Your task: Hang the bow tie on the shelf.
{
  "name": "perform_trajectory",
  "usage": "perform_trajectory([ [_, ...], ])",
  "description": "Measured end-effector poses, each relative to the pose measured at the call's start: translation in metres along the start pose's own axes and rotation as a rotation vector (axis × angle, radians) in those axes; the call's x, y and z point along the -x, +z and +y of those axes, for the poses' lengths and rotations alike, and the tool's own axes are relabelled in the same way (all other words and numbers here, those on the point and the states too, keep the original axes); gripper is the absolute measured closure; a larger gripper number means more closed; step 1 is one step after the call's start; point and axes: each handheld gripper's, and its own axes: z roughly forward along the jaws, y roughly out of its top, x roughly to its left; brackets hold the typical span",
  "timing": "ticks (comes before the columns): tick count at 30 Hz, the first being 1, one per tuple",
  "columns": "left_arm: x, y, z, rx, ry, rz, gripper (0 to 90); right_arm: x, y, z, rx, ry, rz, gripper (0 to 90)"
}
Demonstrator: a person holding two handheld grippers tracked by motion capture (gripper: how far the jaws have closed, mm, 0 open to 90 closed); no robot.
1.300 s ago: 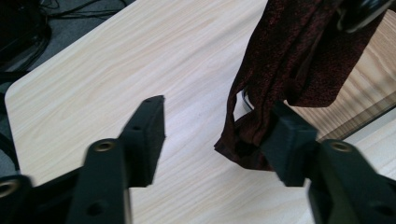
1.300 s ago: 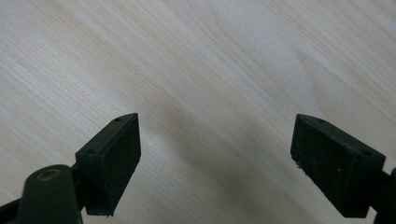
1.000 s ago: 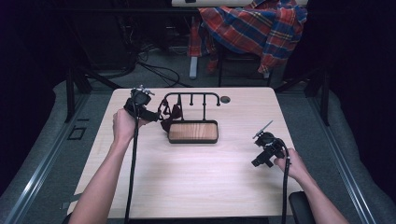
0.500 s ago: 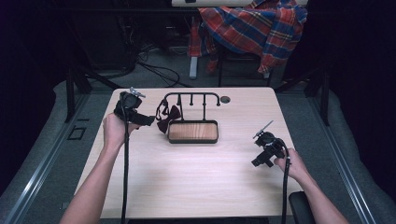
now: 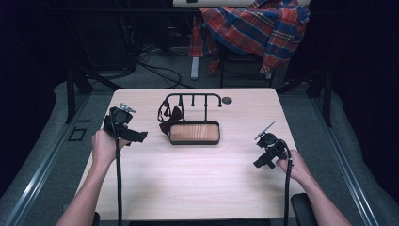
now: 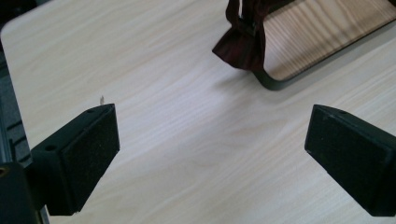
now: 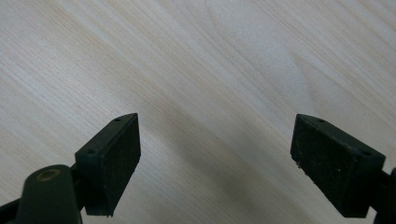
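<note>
Hovering released, the left gripper [image 5: 136, 136] has just been opening, empty, left of the bow tie [image 5: 170, 123].

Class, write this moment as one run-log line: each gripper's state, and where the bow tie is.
left gripper: open, jaws just opening, nothing between | right gripper: open, over table | bow tie: hanging on rack

Your left gripper [image 5: 123, 127] sits near the table's left edge, its jaws wide apart after just opening, nothing between them. Your right gripper [image 5: 268, 149] rests near the right edge, jaws also spread wide and empty. Both forearms reach in from the near edge.
</note>
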Motion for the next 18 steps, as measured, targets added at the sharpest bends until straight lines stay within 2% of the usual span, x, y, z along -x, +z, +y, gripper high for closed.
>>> perform_trajectory([
  [9, 0.0, 0.003, -0.028, -0.054, -0.026, -0.011, 0.2, 0.0, 0.0, 0.0, -0.002, -0.001, -0.001, 15.9],
  [12, 0.001, 0.004, -0.033, -0.067, -0.024, -0.012, 0.1, 0.002, -0.003, 0.002, -0.048, -0.041, -0.006, 15.9],
  [18, 0.002, 0.006, -0.048, -0.105, -0.032, -0.029, 0.0, 0.001, -0.002, 0.001, -0.043, -0.039, -0.006, 15.9],
])
